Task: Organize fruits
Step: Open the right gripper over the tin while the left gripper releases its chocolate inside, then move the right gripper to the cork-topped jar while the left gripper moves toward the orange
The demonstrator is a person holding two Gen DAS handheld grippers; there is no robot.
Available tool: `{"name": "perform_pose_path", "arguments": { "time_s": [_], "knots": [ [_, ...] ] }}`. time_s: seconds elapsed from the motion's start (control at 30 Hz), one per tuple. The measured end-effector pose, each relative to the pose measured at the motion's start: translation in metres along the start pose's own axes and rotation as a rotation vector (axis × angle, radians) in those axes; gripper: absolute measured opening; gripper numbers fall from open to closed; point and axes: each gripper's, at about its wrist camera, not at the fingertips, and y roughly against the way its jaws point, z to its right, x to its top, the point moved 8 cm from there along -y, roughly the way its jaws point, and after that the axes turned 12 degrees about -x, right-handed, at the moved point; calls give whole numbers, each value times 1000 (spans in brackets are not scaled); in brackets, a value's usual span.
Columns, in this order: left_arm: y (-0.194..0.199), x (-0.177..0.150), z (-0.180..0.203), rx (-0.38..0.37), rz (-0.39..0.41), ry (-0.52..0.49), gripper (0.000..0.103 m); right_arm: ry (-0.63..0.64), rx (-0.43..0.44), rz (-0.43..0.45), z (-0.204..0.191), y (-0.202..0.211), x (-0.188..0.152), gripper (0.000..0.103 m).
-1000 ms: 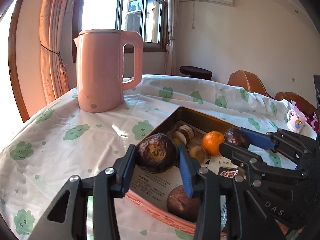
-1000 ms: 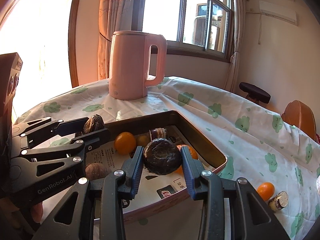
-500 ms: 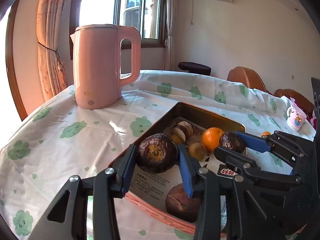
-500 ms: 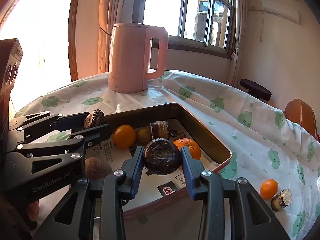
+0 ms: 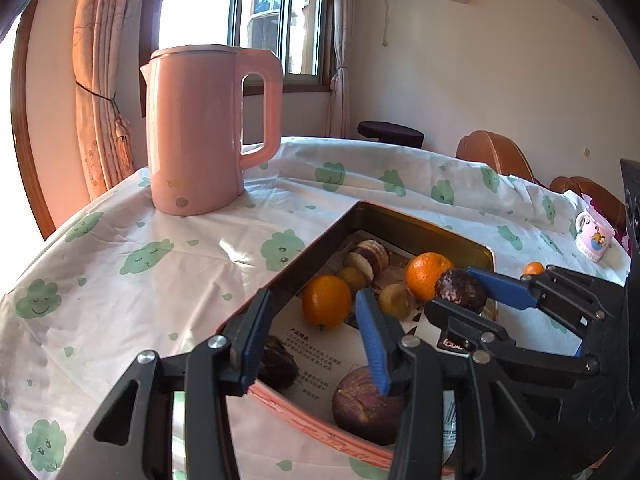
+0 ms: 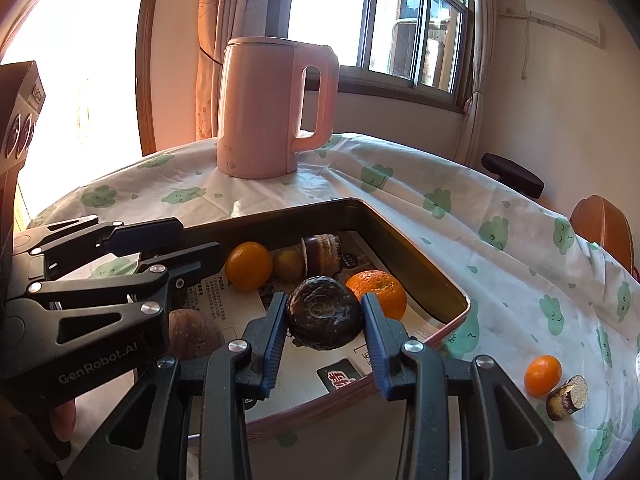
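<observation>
Tray (image 6: 420, 280): dark metal walls, pink outer rim, paper-lined floor; sits on cloud-print tablecloth (image 5: 120, 280) w/ bare cloth on all sides. Pink kettle (image 6: 264, 108) stands well apart, beyond tray's far corner. Open floor in tray: paper area at centre and near edge.

L gripper (image 5: 312, 332): over tray's near-left wall, jaws opening, nothing between pads. Dark passion fruit (image 5: 278, 366) lies on tray floor just below/behind L finger, by the wall. Brown wrinkled fruit (image 5: 364, 404) sits in near corner, under the other finger.

R gripper (image 6: 324, 316): pads clamped on dark purple-brown passion fruit (image 6: 324, 312), round, wrinkled, stem scar facing cam, held above tray floor near the right wall.

Also in tray: two oranges (image 6: 248, 266) (image 6: 378, 288), small yellowish fruit (image 6: 288, 266), halved passion fruit (image 6: 322, 254). Outside, on cloth right of tray: small orange (image 6: 542, 374), touching a cut passion fruit piece (image 6: 568, 396).
</observation>
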Motion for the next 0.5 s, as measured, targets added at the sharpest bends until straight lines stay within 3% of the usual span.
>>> {"name": "perform_pose_path", "arguments": {
  "time_s": [0.1,0.13,0.23,0.5],
  "knots": [
    [2,0,0,4,7,2,54,6,-4,-1,0,0,-1,40],
    [3,1,-1,8,12,5,60,7,-7,0,0,0,-1,43],
    [7,1,-1,13,31,5,76,6,-12,4,0,0,0,62],
    [10,3,6,-6,46,-1,78,-2,-23,17,4,4,1,62]
  ]
}}
